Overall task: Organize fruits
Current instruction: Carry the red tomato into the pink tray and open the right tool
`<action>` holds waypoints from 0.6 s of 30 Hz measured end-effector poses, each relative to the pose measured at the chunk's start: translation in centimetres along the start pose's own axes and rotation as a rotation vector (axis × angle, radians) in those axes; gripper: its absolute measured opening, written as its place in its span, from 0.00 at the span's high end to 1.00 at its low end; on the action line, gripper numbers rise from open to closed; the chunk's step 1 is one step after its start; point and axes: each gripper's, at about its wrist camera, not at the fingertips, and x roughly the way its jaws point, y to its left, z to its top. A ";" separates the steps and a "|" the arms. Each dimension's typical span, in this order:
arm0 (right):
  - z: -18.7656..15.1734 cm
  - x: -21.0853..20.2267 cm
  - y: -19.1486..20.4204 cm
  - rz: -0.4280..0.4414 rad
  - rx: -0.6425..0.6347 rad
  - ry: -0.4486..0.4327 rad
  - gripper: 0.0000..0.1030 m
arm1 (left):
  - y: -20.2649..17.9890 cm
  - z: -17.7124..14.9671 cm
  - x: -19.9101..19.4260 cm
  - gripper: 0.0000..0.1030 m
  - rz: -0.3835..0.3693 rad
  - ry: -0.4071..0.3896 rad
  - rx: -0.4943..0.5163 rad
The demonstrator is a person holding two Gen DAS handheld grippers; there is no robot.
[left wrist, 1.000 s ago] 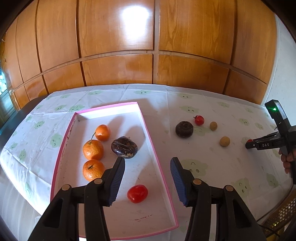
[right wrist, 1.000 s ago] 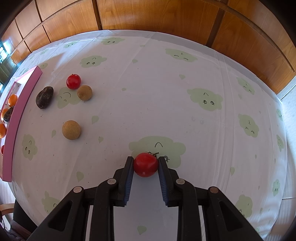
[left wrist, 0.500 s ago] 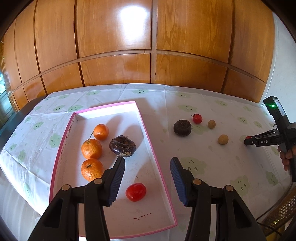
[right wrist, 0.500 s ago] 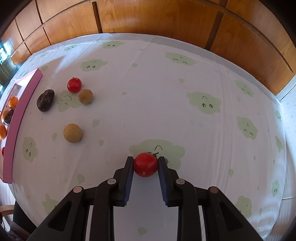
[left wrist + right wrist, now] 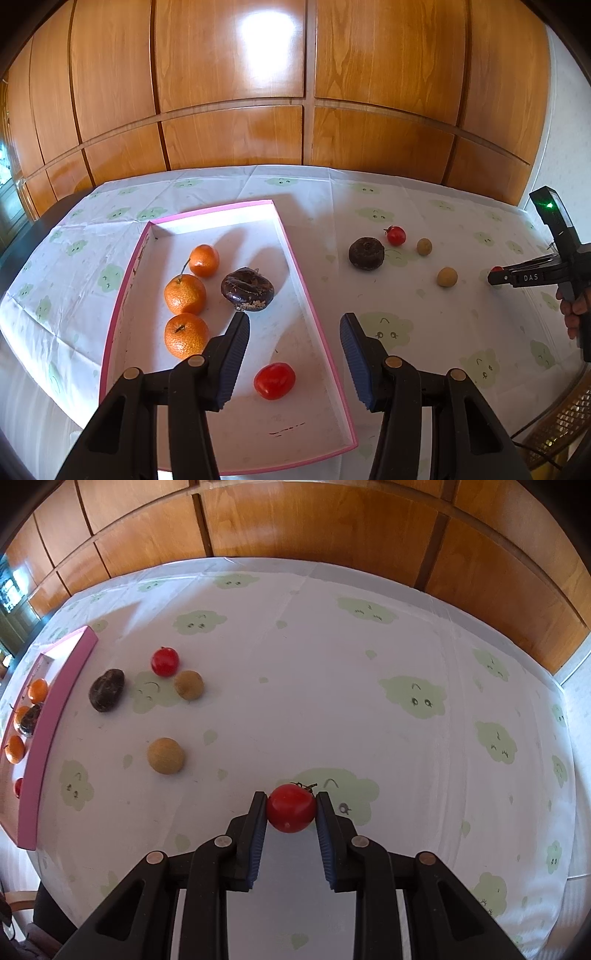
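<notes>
My right gripper (image 5: 291,805) is shut on a red tomato (image 5: 291,808), held just above the tablecloth; it also shows in the left wrist view (image 5: 496,275). My left gripper (image 5: 294,328) is open and empty above the near right side of the pink-rimmed tray (image 5: 317,314). In the tray lie three oranges (image 5: 184,293), a dark brown fruit (image 5: 247,288) and a red tomato (image 5: 274,380). On the cloth lie a second dark fruit (image 5: 106,689), a small red tomato (image 5: 164,661) and two tan round fruits (image 5: 166,756).
The table has a white cloth with green cloud prints (image 5: 369,664). A wooden panelled wall (image 5: 295,92) stands behind it. The table's near edge runs close under both grippers. A wicker chair (image 5: 561,424) is at the lower right.
The right gripper has risen slightly with the tomato, so the table looks a little farther away. The left gripper has drifted slightly; its jaws stay open.
</notes>
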 end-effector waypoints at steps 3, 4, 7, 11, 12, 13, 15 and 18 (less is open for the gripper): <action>0.4 -0.5 1.3 0.027 -0.008 -0.016 0.75 | 0.2 -0.1 0.0 0.50 0.000 0.000 -0.002; 0.6 -0.6 1.9 0.037 -0.013 -0.020 0.75 | 0.3 -0.1 0.0 0.50 -0.001 0.001 -0.004; 1.1 -1.2 3.9 0.082 -0.039 -0.035 0.75 | 0.5 -0.1 0.0 0.50 -0.001 -0.001 -0.008; 2.6 -1.8 7.4 0.165 -0.073 -0.055 0.75 | 0.8 -0.2 0.0 0.50 0.001 -0.003 -0.018; 3.0 -2.0 8.5 0.187 -0.086 -0.061 0.75 | 0.9 -0.2 0.0 0.50 0.002 -0.004 -0.021; 3.4 -2.2 9.5 0.207 -0.099 -0.065 0.75 | 1.0 -0.2 -0.1 0.50 0.003 -0.005 -0.023; 4.4 -2.4 11.8 0.244 -0.130 -0.075 0.75 | 1.4 -0.4 0.0 0.50 0.006 -0.003 -0.029; 6.1 -2.4 15.3 0.302 -0.164 -0.087 0.75 | 2.1 -0.6 -0.1 0.50 0.010 -0.003 -0.045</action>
